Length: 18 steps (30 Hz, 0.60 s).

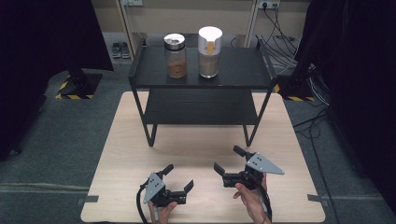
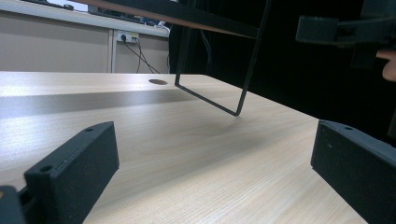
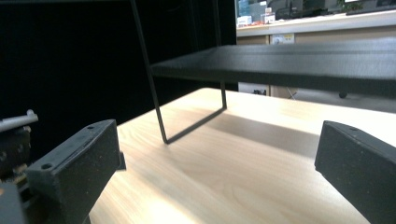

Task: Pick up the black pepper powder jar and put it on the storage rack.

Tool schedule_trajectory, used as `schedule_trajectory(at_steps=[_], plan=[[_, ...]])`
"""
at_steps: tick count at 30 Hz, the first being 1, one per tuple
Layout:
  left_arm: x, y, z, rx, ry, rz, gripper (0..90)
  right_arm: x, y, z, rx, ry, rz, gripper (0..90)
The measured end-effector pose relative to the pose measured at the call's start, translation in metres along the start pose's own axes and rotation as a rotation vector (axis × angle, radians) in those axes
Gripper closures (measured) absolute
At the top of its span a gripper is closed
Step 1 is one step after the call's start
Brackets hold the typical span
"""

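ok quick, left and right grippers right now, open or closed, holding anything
Left gripper: open, jaws wide apart, holding nothing, low over the wooden table.
Right gripper: open, jaws wide apart, holding nothing, in front of the black shelf rack.

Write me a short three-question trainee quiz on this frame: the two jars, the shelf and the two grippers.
1. True or false: the left gripper and the right gripper both have their jaws apart with nothing between them.
2. Which jar on the top of the black two-tier metal shelf has a white lid? A) the glass jar with the silver lid B) the clear jar with the white lid C) neither
3. Fill in: both grippers are low over the light wooden table, on the person's side of the ____.

Key: 1 true; 2 B; 3 shelf.
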State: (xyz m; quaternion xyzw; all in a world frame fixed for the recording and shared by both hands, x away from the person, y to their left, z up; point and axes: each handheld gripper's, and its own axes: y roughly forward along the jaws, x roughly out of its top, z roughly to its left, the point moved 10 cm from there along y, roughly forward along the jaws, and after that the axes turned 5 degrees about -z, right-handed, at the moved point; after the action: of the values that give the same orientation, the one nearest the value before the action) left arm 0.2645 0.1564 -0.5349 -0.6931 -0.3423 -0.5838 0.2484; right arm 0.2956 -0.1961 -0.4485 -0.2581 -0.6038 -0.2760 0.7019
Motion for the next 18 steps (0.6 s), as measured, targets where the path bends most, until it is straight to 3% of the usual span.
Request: schedule_trajectory(at_steps=[18], plan=[[0.0, 0.0, 0.0, 0.0, -0.002, 0.001, 0.4, -0.036, -0.01, 0.007, -0.018, -0.001, 0.026, 0.4]])
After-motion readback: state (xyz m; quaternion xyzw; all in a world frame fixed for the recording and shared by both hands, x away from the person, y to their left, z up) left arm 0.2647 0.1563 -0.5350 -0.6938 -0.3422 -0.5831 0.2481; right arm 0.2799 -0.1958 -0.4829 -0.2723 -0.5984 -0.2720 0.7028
